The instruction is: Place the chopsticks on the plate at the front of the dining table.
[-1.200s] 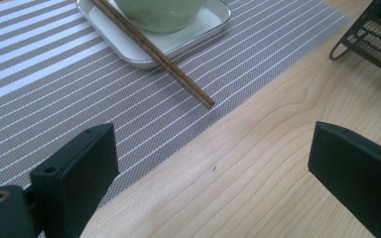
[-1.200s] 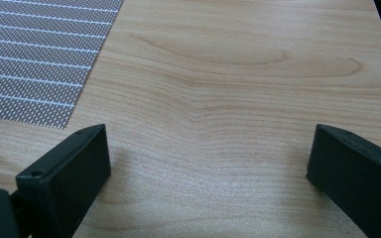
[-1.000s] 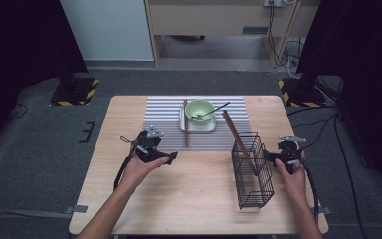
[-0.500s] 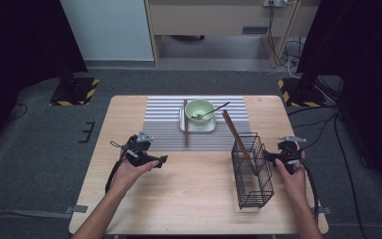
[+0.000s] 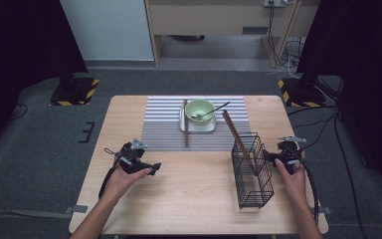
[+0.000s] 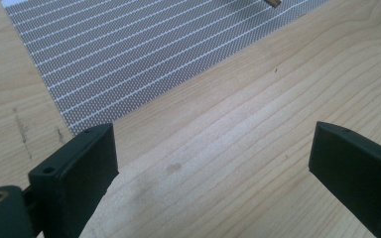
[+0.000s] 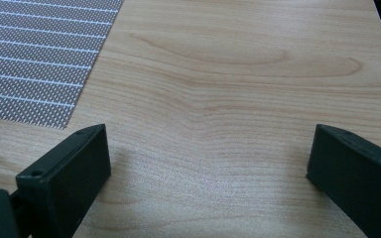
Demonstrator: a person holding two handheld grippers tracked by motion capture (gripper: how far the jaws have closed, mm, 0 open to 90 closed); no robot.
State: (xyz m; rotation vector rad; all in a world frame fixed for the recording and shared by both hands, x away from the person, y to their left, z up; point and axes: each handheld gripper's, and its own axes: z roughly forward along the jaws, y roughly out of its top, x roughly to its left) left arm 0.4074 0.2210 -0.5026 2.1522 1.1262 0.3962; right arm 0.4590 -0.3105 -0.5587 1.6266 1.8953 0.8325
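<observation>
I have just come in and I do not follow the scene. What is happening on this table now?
A person holds a two-jaw gripper in each hand. The left gripper and the right gripper are open and hold nothing. The right one is beside a black wire basket with one chopstick leaning in it. Another chopstick lies on the striped mat, next to a green bowl with a spoon in it.

A rectangular light wooden table (image 5: pixel 189 199) stands on a grey carpeted floor (image 5: pixel 45 164). A grey placemat with thin white stripes (image 5: pixel 161 130) lies flat along its far middle edge. On the mat sits a small white square dish (image 5: pixel 199 126), and just left of the dish a single brown wooden chopstick (image 5: pixel 185 124) lies straight, pointing away from the person. A tall black wire basket (image 5: pixel 251 172) stands upright on the bare wood at the near right, just off the mat's corner.
</observation>
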